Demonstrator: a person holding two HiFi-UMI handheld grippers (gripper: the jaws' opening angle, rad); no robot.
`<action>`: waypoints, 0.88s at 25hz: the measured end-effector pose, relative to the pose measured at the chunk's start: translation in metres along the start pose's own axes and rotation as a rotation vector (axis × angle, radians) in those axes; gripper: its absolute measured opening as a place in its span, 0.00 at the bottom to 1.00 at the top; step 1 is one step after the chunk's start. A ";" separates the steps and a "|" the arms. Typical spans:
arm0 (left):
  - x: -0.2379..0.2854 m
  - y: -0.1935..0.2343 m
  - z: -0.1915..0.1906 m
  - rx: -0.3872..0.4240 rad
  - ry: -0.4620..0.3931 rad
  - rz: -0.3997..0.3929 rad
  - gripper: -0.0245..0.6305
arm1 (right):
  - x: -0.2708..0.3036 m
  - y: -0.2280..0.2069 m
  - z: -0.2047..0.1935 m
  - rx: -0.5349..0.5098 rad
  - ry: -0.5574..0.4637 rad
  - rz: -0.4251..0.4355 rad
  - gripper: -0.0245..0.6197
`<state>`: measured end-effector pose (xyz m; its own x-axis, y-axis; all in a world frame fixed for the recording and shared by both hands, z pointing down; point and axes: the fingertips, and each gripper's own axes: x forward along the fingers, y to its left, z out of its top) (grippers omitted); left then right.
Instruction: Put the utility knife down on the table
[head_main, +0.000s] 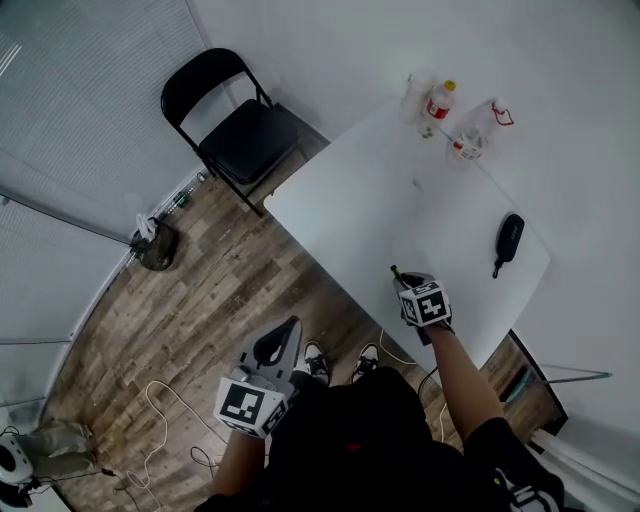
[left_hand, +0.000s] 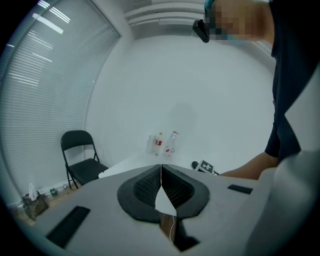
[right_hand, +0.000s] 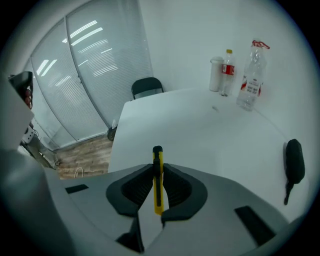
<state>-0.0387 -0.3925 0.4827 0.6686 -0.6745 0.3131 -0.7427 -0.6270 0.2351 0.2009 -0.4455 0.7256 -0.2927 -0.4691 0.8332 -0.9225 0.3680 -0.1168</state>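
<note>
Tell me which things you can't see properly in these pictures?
- Utility knife: in the right gripper view, the right gripper's fingers cover its sides, so the blade can't be made out. The head view shows only a tiny tip.
- Bottle labels: the print is too small in every view.
- Black object on the table: too small to name.
- Bag on the floor: head view, too small and dark.

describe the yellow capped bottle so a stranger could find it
Start at the white table and go to its far corner by the wall. The yellow-capped bottle stands there between a pale cup and a larger clear bottle, and alone has a yellow cap.
</note>
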 end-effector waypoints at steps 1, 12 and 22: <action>-0.001 0.001 -0.001 0.002 0.001 0.008 0.07 | 0.004 0.000 -0.005 0.001 0.019 0.004 0.15; -0.008 0.007 -0.003 0.010 -0.001 0.023 0.07 | 0.023 0.008 -0.020 -0.038 0.072 -0.015 0.15; -0.010 -0.003 0.011 0.043 -0.024 -0.047 0.07 | -0.063 0.020 0.038 0.029 -0.252 -0.087 0.17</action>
<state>-0.0430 -0.3884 0.4687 0.7038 -0.6527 0.2804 -0.7084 -0.6742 0.2088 0.1912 -0.4388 0.6507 -0.2620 -0.6841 0.6807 -0.9526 0.2963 -0.0688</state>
